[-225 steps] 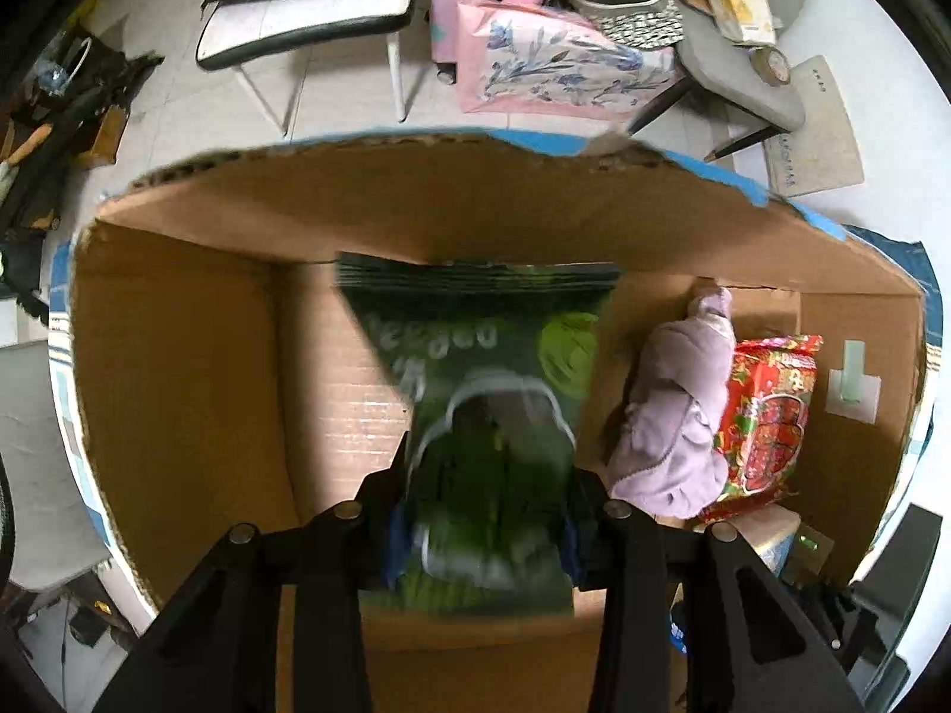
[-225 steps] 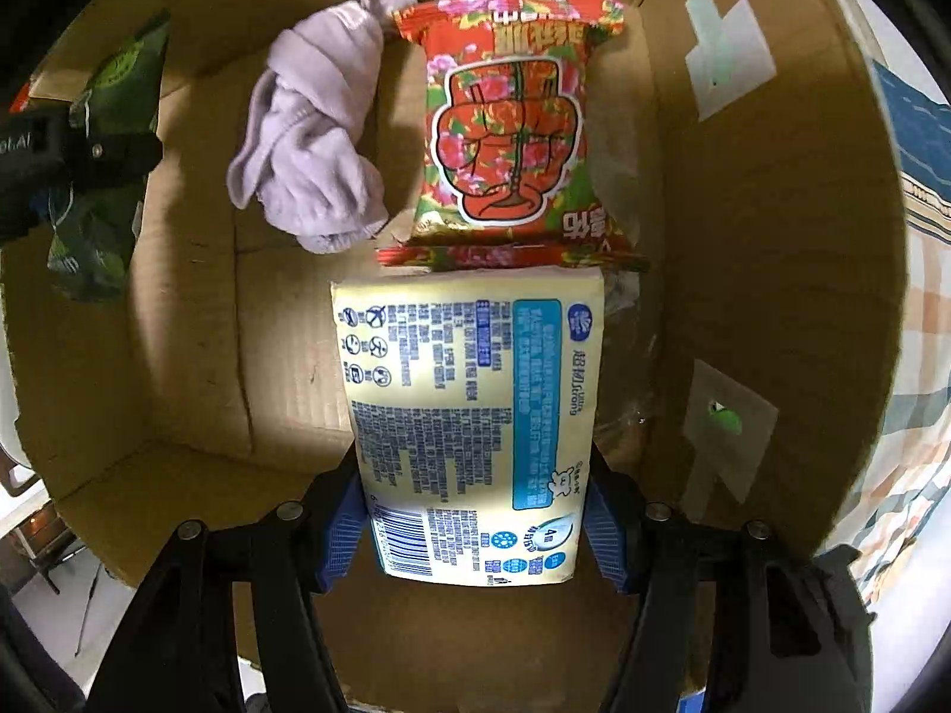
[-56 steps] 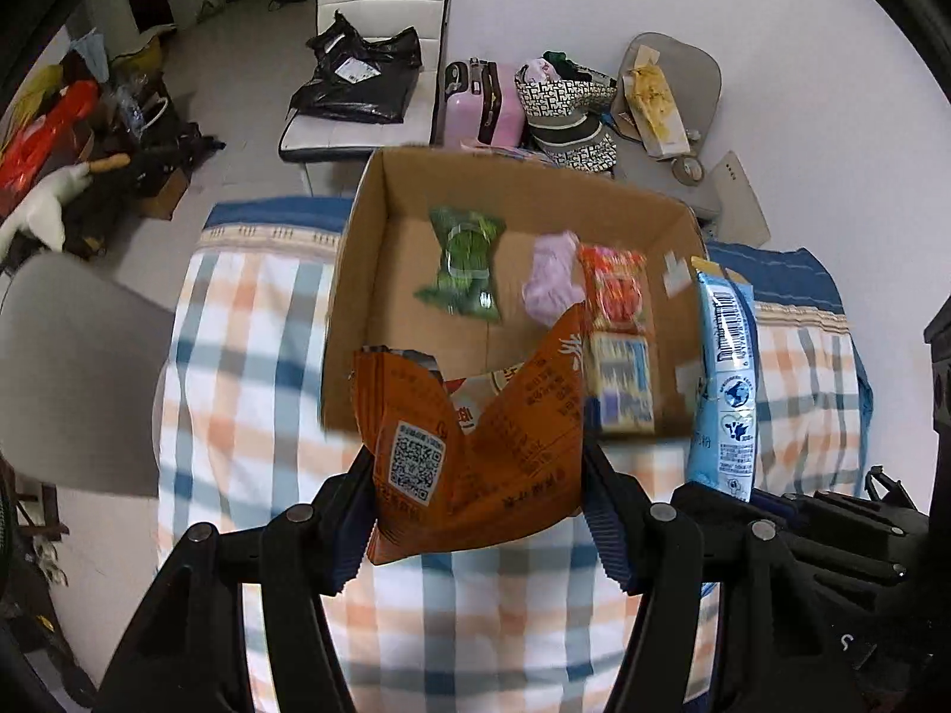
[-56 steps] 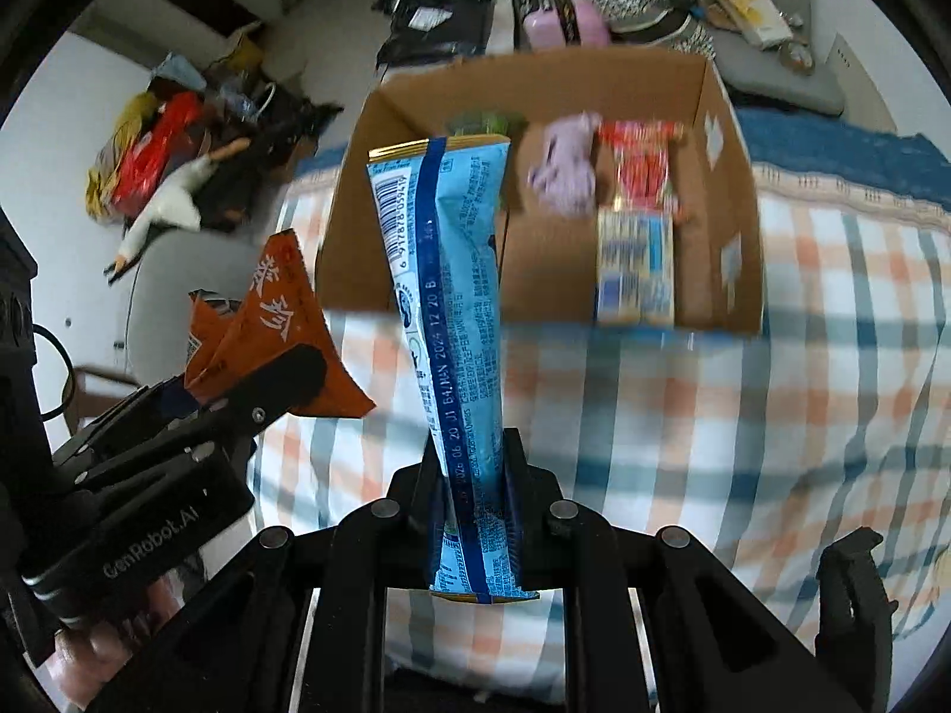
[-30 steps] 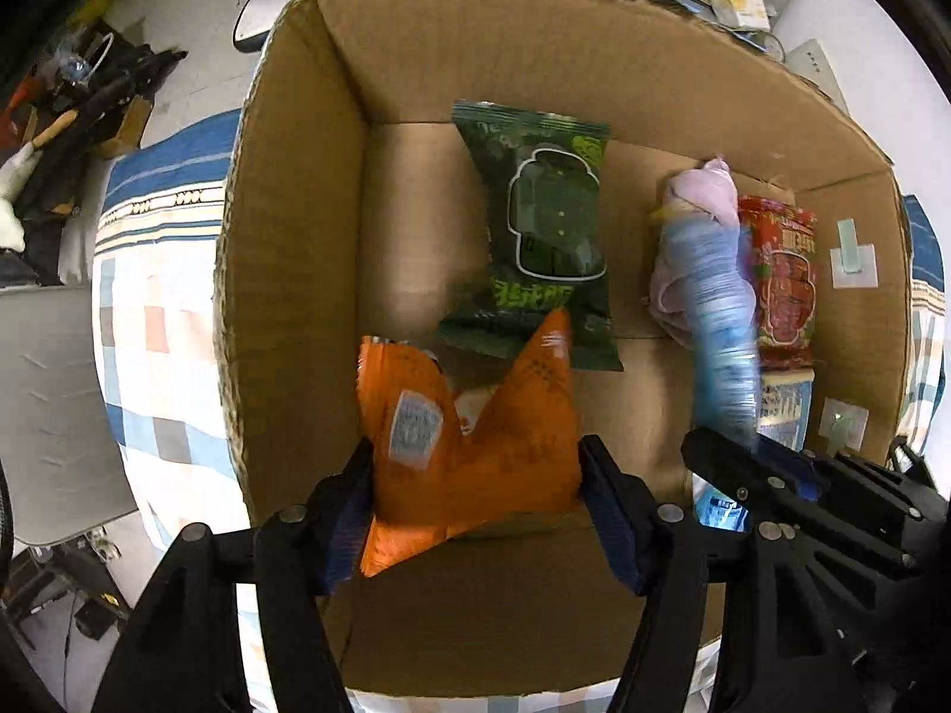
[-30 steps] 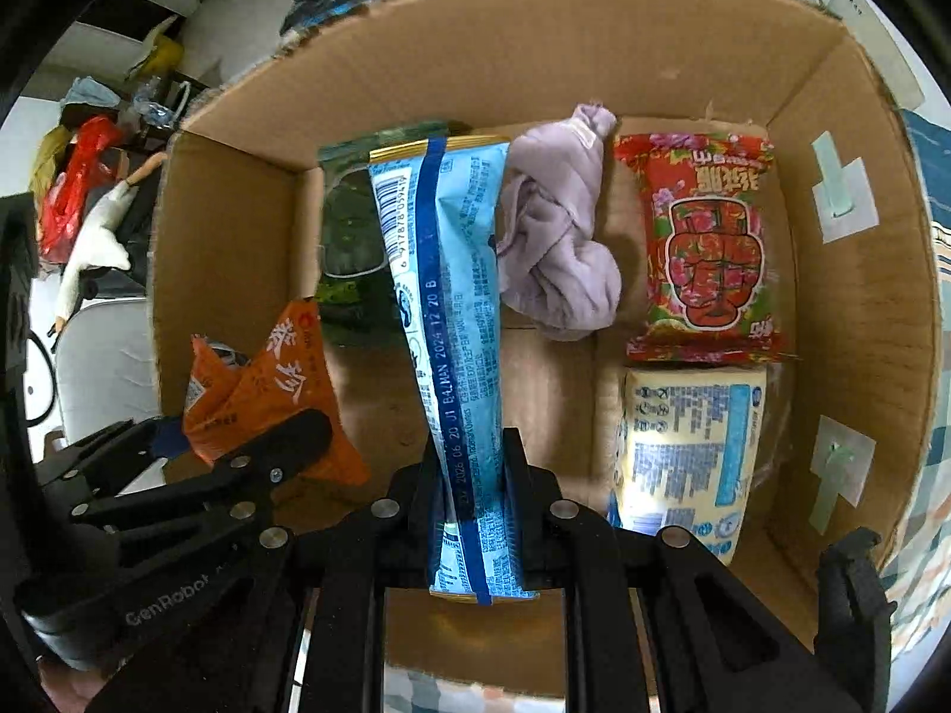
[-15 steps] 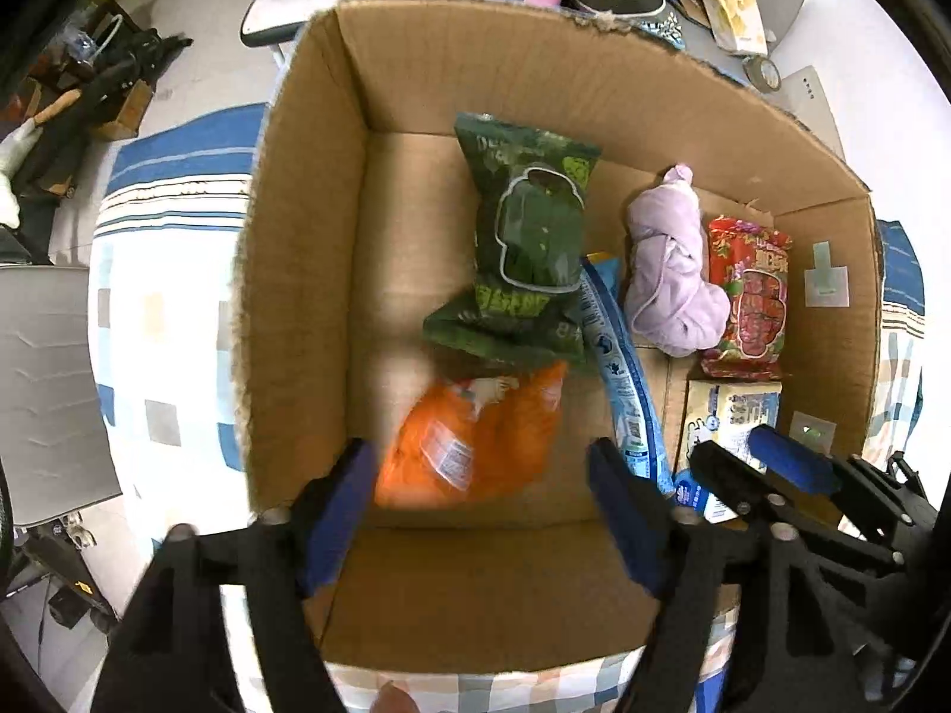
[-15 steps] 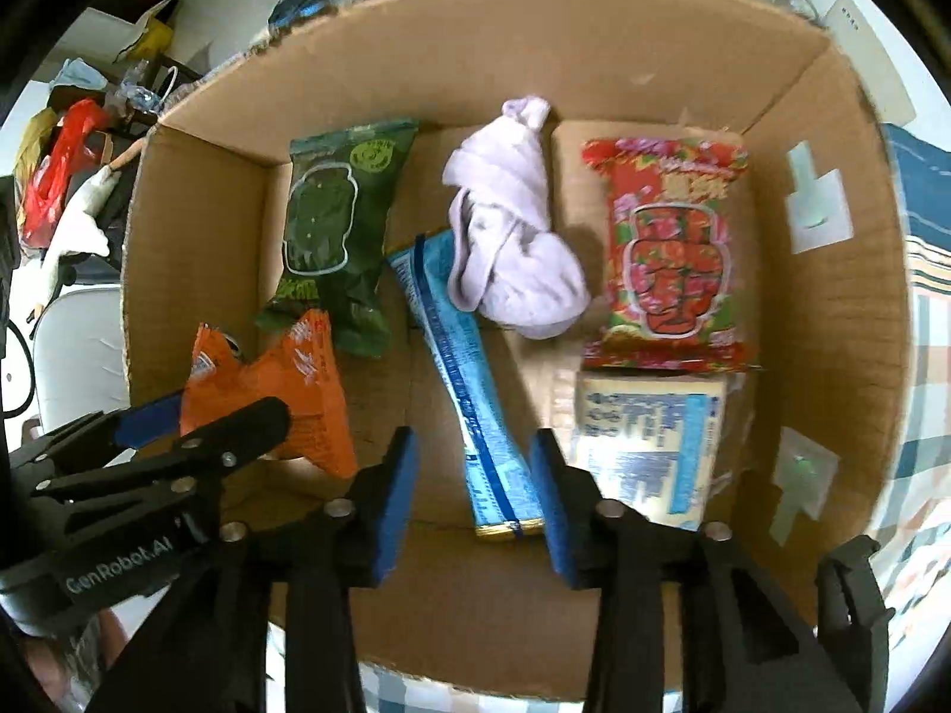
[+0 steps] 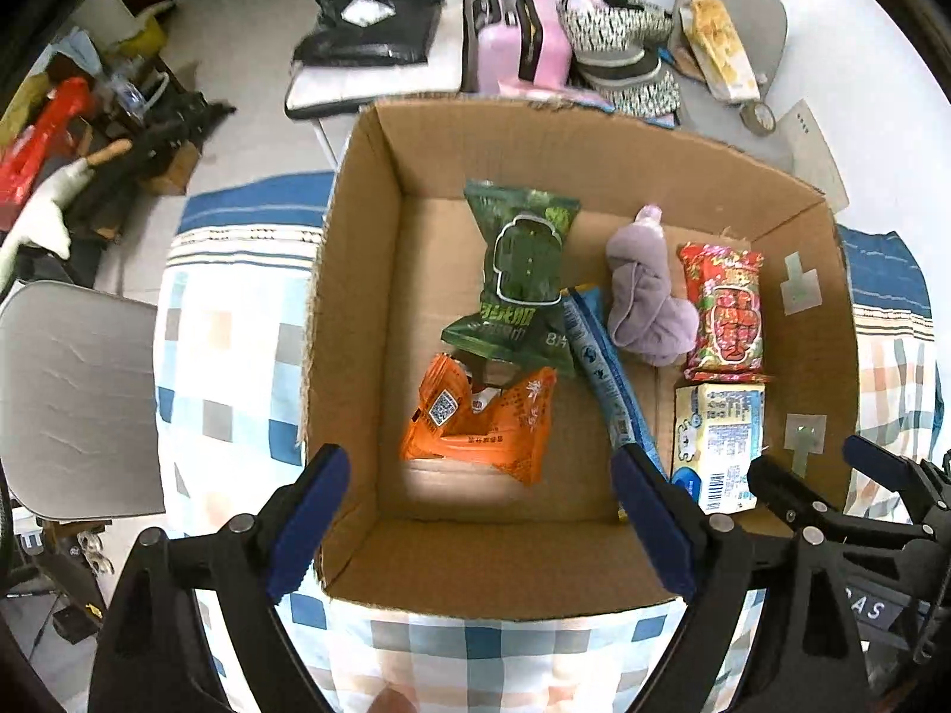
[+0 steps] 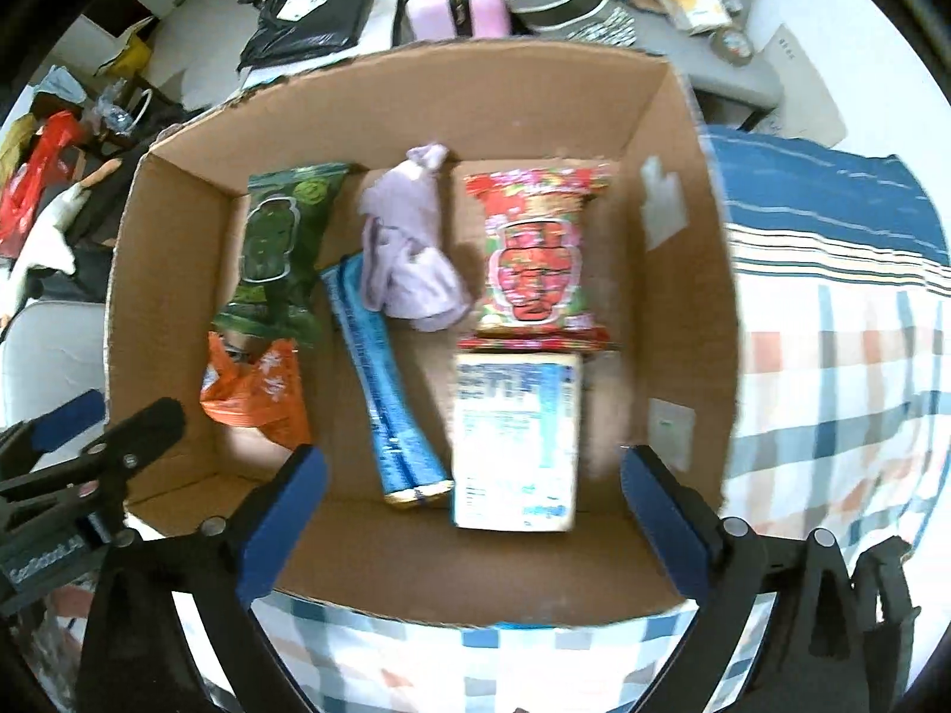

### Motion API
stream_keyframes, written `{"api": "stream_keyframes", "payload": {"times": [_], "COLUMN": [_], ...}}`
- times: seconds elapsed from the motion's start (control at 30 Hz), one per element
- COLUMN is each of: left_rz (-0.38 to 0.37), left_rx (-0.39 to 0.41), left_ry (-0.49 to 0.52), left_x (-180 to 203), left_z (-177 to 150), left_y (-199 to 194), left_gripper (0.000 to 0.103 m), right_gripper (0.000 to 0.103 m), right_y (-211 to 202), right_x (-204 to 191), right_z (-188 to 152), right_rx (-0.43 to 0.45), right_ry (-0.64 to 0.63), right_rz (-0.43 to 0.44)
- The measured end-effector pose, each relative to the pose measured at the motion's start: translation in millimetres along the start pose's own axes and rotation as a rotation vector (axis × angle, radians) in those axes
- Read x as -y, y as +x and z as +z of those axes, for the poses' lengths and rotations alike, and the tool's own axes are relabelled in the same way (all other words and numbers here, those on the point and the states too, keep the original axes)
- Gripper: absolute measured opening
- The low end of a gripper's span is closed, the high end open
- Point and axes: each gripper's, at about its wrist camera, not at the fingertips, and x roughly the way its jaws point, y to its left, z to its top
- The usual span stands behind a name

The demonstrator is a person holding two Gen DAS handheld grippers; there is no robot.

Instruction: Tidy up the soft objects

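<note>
Orange packet (image 9: 481, 422) lies in the box (image 9: 380, 309) beyond the empty, spread left tool (image 9: 481, 511).

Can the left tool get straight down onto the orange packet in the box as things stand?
Probably yes. The left tool is open and empty above the cardboard box, and the orange packet lies on top near the front. Only the green packet overlaps its far edge.

orange packet (image 9: 478, 423) and blue packet (image 10: 386, 380) released into box (image 9: 356, 309), both jaws spread
</note>
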Motion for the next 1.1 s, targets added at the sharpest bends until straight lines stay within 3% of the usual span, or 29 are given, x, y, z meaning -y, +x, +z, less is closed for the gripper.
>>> {"api": "stream_keyframes", "payload": {"times": [0.4, 0.57, 0.93, 1.1], "left_rz": [0.016, 0.002, 0.018, 0.012], "left_rx": [0.107, 0.178, 0.37, 0.403], "left_ry": [-0.011, -0.027, -0.028, -0.028], "left_x": [5, 7, 16, 21], "left_z": [-18, -33, -106, -138], "left_y": [-39, -77, -191, -226], "left_gripper": [0.09, 0.09, 0.09, 0.09], "right_gripper": [0.102, 0.102, 0.102, 0.102], "right_y": [-26, -48, -152, -204], "right_x": [20, 20, 30, 35], "right_z": [-23, -36, -103, -144], "right_rx": [0.058, 0.095, 0.275, 0.351], "right_ry": [0.028, 0.015, 0.012, 0.003], "right_rz": [-0.063, -0.063, -0.024, -0.018]}}
